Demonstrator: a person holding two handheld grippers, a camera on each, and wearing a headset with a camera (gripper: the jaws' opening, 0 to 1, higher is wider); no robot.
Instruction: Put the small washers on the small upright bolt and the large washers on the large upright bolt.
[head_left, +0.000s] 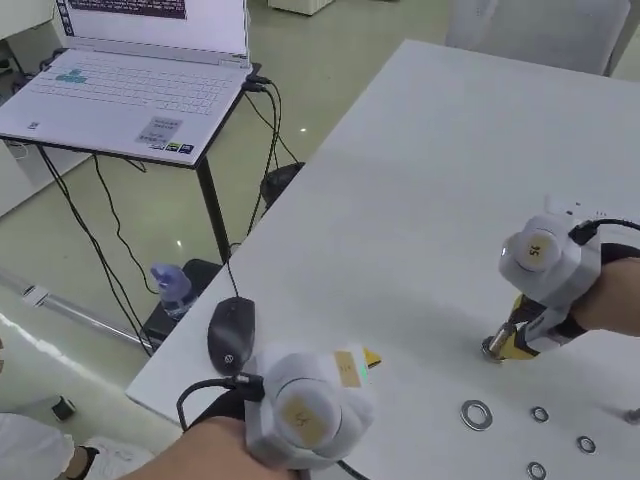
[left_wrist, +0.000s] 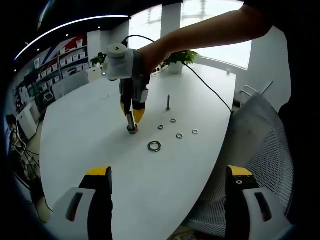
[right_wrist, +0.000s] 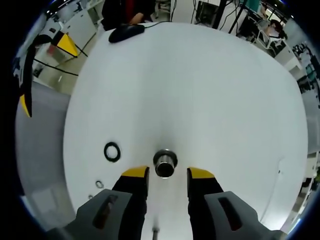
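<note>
Large bolt (shaft hidden) stands between right tongs.

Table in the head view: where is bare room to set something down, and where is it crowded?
Free: the wide table stretch beyond the right gripper, and between it and the mouse. Crowded: beside that gripper, around the large washer and small washers.

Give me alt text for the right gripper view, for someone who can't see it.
Seen from above, the right gripper has its open yellow-tipped jaws on either side of the large upright bolt on a white table. A large washer lies flat to the bolt's left in the picture.
</note>
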